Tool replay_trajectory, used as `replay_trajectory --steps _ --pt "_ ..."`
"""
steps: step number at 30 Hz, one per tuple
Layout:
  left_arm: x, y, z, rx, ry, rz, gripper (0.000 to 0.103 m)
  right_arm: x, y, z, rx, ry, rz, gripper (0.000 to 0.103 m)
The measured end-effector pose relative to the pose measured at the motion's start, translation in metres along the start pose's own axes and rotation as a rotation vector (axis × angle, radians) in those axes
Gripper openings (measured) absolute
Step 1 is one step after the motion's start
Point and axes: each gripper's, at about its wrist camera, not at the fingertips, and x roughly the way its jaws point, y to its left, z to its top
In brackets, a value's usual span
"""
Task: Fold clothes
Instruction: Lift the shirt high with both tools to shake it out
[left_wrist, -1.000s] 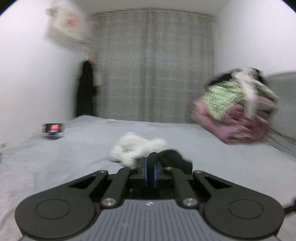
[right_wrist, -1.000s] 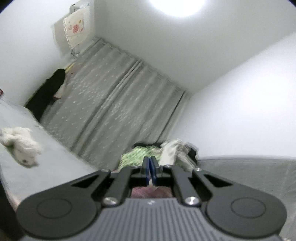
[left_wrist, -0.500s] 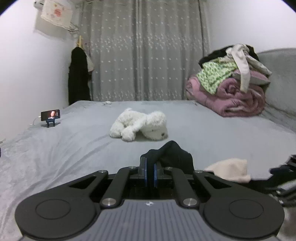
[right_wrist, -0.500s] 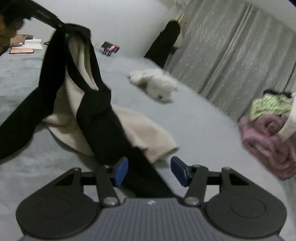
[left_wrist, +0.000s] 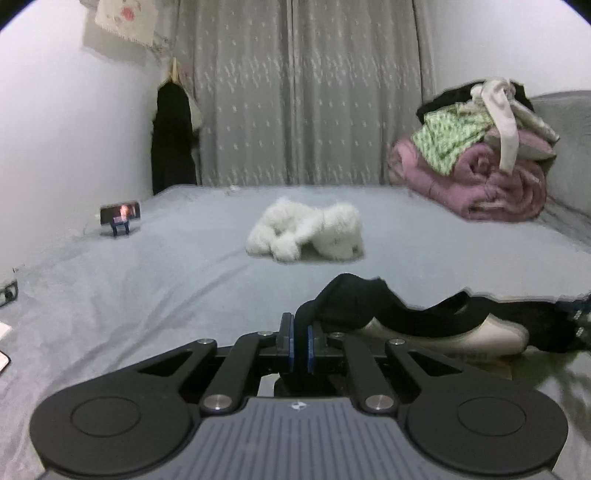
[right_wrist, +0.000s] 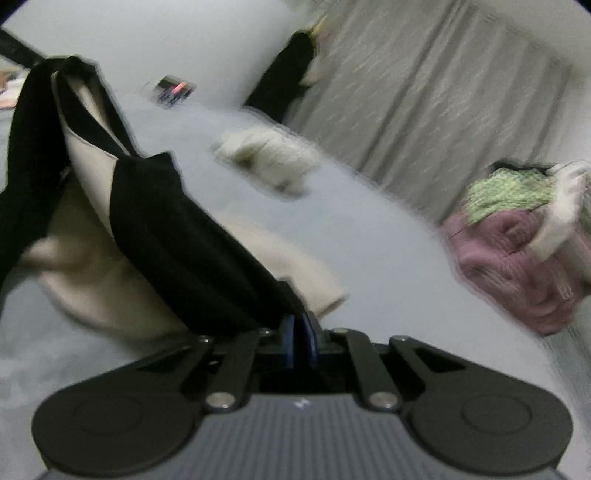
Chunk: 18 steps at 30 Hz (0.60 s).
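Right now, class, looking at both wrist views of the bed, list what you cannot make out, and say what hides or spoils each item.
- Phone screen, left wrist view: too small and blurred to read.
- Wall poster, left wrist view: cut by the top edge.
- Black and cream garment, right wrist view: type unclear; bunched, blurred, cut by the left edge.
- Stuffed toy, right wrist view: smeared by blur.

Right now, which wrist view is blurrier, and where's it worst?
Right wrist: motion-smeared throughout, worst on the curtain and plush toy; only the right gripper body stays crisp. Left wrist: mostly sharp, slight softness on the plush and garment edges; fisheye bends both.
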Motion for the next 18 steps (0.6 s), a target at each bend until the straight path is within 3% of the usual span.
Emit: replay_trajectory --steps 2,7,10,13,18 --pt "-0.011 -0.006 0.004 0.013 -0.044 -0.014 0.008 -0.019 -0.003 0.012 -0.047 -0.078 -0.154 0.006" --pt "-0.053 -0.016 0.021 0.002 -0.185 -0.061 0.008 -0.076 -0.015 0.037 -0.101 -0.242 -0.446 0.006" --pt "-0.081 -0.03 0.036 0.044 -0.262 -0.091 0.008 -0.111 -0.02 0.049 -0.144 -0.337 -0.619 0.006" --pt "-0.105 -0.035 0.054 0.035 -0.275 -0.169 0.008 -0.144 -0.036 0.063 -0.149 -0.399 -0.733 0.006" --pt "-0.127 -0.053 0.07 0.123 -0.282 -0.214 0.008 -0.187 -0.078 0.092 -0.099 -0.447 -0.803 0.006"
